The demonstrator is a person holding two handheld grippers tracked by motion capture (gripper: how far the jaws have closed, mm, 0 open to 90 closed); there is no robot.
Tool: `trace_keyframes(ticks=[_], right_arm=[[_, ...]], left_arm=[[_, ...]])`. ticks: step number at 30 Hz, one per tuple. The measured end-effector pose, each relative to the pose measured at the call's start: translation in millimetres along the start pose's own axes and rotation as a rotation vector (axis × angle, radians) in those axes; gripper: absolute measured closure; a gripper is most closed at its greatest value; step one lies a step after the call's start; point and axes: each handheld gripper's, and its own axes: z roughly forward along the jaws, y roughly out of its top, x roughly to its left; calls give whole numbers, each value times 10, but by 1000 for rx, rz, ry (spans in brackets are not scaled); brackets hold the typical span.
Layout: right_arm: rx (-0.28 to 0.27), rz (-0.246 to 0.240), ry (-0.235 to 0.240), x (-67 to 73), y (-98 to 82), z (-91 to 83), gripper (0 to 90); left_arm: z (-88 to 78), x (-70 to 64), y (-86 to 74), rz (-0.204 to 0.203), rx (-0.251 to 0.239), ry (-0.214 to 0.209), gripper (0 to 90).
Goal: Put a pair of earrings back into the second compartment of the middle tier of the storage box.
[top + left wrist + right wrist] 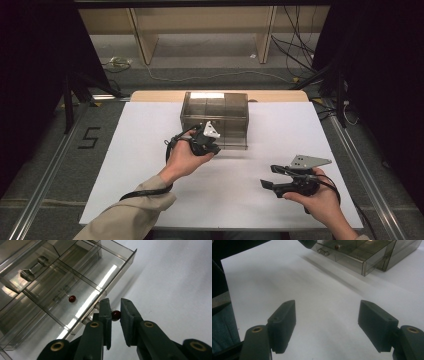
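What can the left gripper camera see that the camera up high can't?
Left gripper view: a small red bead pinched between the left gripper's jaws at the open drawer's front edge, and a second red bead lying inside the drawer.
High view: both hands, the right gripper with open jaws, and the whole smoky plastic box.
Both: the box, the left gripper and the white sheet.

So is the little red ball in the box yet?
One red bead already lies in the pulled-out drawer of the smoky plastic box. The left tongs pinch a second bead just outside the drawer's front. It isn't dropped in yet. The right tongs wait open.
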Motion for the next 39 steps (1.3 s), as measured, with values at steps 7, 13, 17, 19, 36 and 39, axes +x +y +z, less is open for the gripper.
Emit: trace_keyframes(ticks=[7, 13, 17, 19, 36, 39], right_arm=[[-2, -2, 0, 1, 1, -1, 311], [-2, -3, 0, -2, 0, -2, 311], [0, -1, 0, -1, 0, -2, 312], [-3, -2, 0, -1, 0, -1, 311], [-5, -2, 0, 0, 0, -2, 312], [0, -2, 0, -1, -1, -3, 312]], left_arm=[[-14, 28, 49, 1, -7, 6, 792], [-2, 54, 71, -2, -7, 11, 792], [10, 73, 77, -4, -8, 14, 792], [13, 82, 77, -6, -7, 18, 791], [48, 167, 113, -7, -8, 36, 791], [59, 169, 123, -9, -11, 38, 792]])
